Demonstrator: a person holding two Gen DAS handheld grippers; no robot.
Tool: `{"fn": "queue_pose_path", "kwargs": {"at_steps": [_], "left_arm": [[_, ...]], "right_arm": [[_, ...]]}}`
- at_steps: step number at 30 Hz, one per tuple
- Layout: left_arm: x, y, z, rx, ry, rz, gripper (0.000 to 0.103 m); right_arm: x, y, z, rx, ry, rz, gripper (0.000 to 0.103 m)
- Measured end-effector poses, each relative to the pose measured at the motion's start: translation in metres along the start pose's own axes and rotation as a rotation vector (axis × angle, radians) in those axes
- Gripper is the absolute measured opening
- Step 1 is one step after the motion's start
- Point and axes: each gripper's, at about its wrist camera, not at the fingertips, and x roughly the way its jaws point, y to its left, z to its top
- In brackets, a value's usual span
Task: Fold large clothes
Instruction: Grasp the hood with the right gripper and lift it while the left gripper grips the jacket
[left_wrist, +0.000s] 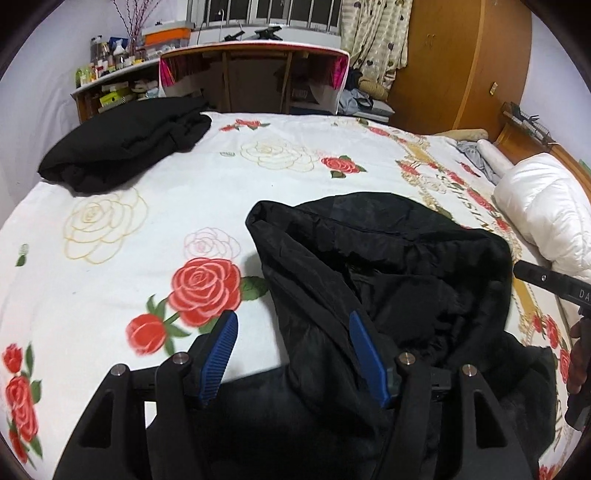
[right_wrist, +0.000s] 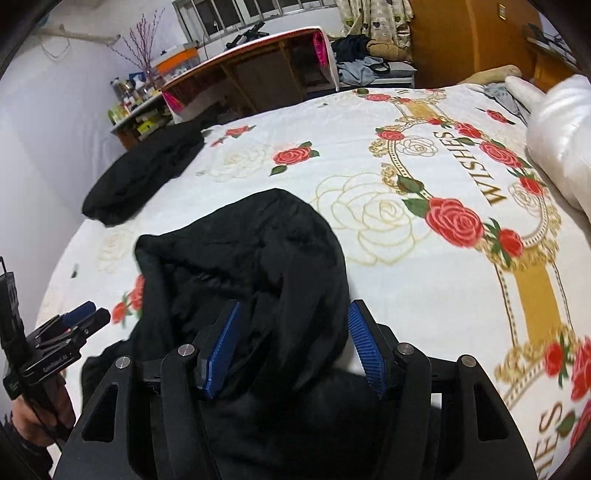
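A black hooded jacket lies crumpled on the rose-print bed, hood pointing away from me; it also shows in the right wrist view. My left gripper is open just above the jacket's left edge, its blue pads apart, holding nothing. My right gripper is open over the hood, with cloth between and below the pads but not pinched. The right gripper's body shows at the right edge of the left wrist view, and the left gripper shows at the left edge of the right wrist view.
A second black garment lies folded at the far left of the bed. A white puffy quilt sits at the right edge. A desk and cluttered shelf stand beyond the bed, and a wooden wardrobe at the back right.
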Motion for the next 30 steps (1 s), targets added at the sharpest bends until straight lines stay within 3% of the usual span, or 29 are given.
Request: {"fn": "queue_pose_path", "kwargs": {"at_steps": [6,7,8,9,10,11,13,18,22,27,29,30], "left_arm": [[0.045,0.007,0.027,-0.072,0.044,-0.019,0.065],[0.052,0.008,0.030,-0.090,0.056,-0.026,0.064],[0.058,0.007,0.032,-0.101,0.066,-0.038,0.064],[0.062,0.007,0.034,-0.106,0.070,-0.045,0.053],[0.063,0.006,0.034,-0.109,0.067,-0.054,0.026],[0.061,0.005,0.034,-0.114,0.062,-0.060,0.016],[0.048,0.006,0.031,-0.131,0.021,-0.080,0.009],[-0.015,0.010,0.011,-0.128,-0.096,-0.108,0.004],[-0.084,0.023,-0.025,-0.151,-0.170,-0.154,0.004],[-0.150,0.040,-0.056,-0.160,-0.214,-0.180,0.006],[-0.158,0.038,-0.048,-0.142,-0.207,-0.197,0.023],[-0.158,0.036,-0.042,-0.132,-0.203,-0.195,0.046]], "right_arm": [[0.032,-0.014,0.014,0.078,0.059,0.022,0.059],[0.035,-0.014,0.014,0.075,0.066,0.021,0.055],[0.037,-0.012,0.016,0.066,0.064,0.012,0.038],[0.035,-0.008,0.016,0.042,0.059,-0.004,0.028],[0.033,-0.004,0.015,0.024,0.050,0.000,0.025],[0.028,0.000,0.014,0.004,0.039,0.001,0.022],[0.017,0.009,0.012,-0.021,0.013,0.010,0.020],[-0.035,0.029,-0.003,-0.068,-0.080,0.080,0.018],[-0.092,0.051,-0.045,-0.150,-0.143,0.142,0.018],[-0.115,0.056,-0.111,-0.197,-0.100,0.159,0.017],[-0.109,0.050,-0.141,-0.176,-0.051,0.163,0.017],[-0.106,0.047,-0.152,-0.163,-0.027,0.172,0.017]]}}
